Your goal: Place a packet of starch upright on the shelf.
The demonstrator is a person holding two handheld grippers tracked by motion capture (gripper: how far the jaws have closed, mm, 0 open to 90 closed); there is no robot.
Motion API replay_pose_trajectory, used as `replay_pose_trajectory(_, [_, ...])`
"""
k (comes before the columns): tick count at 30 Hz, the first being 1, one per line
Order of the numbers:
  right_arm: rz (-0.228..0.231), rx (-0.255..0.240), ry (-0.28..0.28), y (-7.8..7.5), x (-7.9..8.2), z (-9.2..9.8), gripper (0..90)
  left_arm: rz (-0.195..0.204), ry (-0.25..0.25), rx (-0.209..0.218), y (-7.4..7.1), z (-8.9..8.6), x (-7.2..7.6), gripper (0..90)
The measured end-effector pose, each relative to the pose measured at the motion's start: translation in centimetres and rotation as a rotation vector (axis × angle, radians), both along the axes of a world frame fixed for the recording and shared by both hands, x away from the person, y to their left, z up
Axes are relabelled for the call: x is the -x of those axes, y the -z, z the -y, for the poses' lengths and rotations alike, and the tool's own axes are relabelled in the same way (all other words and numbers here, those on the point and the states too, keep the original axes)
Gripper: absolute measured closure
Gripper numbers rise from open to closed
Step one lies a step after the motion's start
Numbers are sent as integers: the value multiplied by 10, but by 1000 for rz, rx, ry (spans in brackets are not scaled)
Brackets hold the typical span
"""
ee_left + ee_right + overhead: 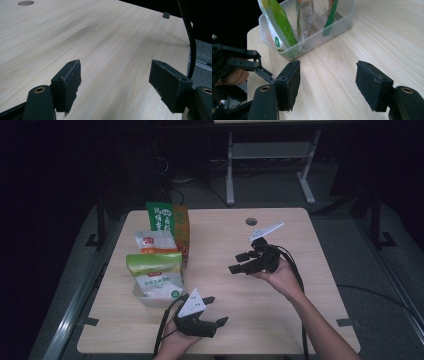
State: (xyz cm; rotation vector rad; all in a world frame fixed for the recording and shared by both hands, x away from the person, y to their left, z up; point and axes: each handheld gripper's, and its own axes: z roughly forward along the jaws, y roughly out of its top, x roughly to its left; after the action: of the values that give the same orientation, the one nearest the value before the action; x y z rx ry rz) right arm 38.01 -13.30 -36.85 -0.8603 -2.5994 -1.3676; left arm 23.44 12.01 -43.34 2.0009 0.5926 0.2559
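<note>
A clear plastic bin stands on the left side of the wooden table, with several snack packets upright in it: a green-and-white one in front, a white-and-orange one behind it, and a green one at the back. My left gripper rests near the front edge, just right of the bin, open and empty over bare wood. My right gripper is held at mid-table and points left toward the bin. It stands open with nothing between its pads.
A round cable hole sits near the table's far edge. A black cable trails over the right edge. Another desk's white legs stand behind the table. Bare wood lies between the two grippers.
</note>
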Motion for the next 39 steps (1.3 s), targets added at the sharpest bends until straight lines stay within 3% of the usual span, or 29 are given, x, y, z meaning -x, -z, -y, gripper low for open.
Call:
replay_pose_trajectory(5, [-10,1,27,3,4,14,344,-14,-8,0,-1,-1,0,249])
replay_pose_trajectory(9, [-17,8,47,5,7,24,338,2,-4,-10,-1,-2,-1,249])
replay_pose_trajectory(18, [-26,18,80,13,15,46,330,-2,-10,-12,-2,-3,-2,247])
replay_pose_trajectory(39, [-47,16,143,29,34,82,317,-3,-29,7,-2,-5,-3,245])
